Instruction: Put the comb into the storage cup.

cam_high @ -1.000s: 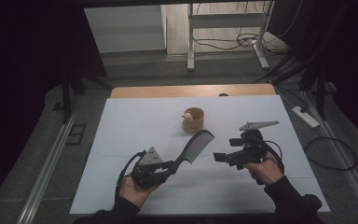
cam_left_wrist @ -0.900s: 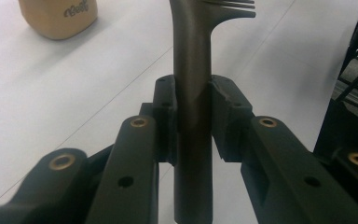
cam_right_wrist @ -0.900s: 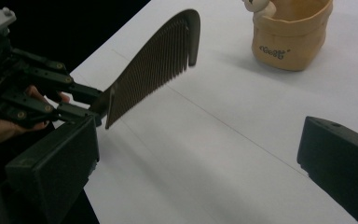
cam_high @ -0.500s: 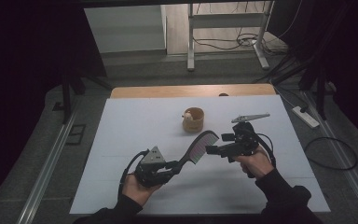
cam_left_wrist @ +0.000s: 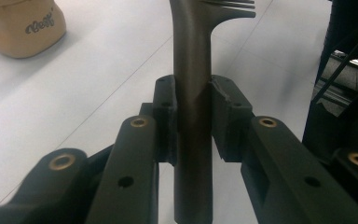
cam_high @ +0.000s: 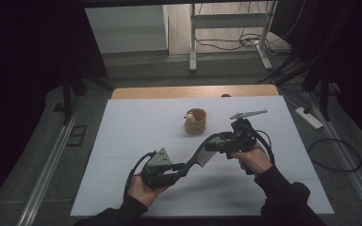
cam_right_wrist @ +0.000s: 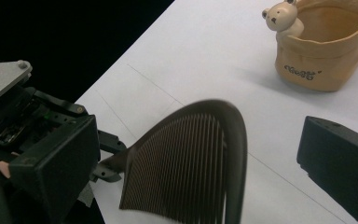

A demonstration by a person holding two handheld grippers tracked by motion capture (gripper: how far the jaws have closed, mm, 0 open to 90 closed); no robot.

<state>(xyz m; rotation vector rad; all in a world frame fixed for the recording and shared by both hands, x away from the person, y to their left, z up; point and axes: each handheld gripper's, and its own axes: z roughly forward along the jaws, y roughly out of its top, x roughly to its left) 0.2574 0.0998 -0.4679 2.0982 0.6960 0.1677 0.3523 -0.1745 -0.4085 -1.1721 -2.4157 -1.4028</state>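
Observation:
A dark comb (cam_high: 201, 154) with fine teeth is held by its handle in my left gripper (cam_high: 181, 167), which is shut on it low over the white table top (cam_high: 122, 141). In the left gripper view the handle (cam_left_wrist: 193, 93) stands clamped between the two jaw pads. My right gripper (cam_high: 215, 146) is open at the comb's toothed head (cam_right_wrist: 191, 158), with one black finger (cam_right_wrist: 338, 158) to the head's right. A tan cup (cam_high: 195, 121) with a small bear on its rim stands behind the comb; it also appears as the cup (cam_right_wrist: 324, 51) and the cup (cam_left_wrist: 18, 25).
A wooden strip (cam_high: 193, 91) borders the table's far edge. A power strip (cam_high: 308, 117) and cables lie on the floor to the right. A metal frame's legs (cam_high: 193, 42) stand beyond the table.
My right gripper has moved left and closer until its open jaws reached the comb's head. The left gripper has shifted slightly right with the comb held.

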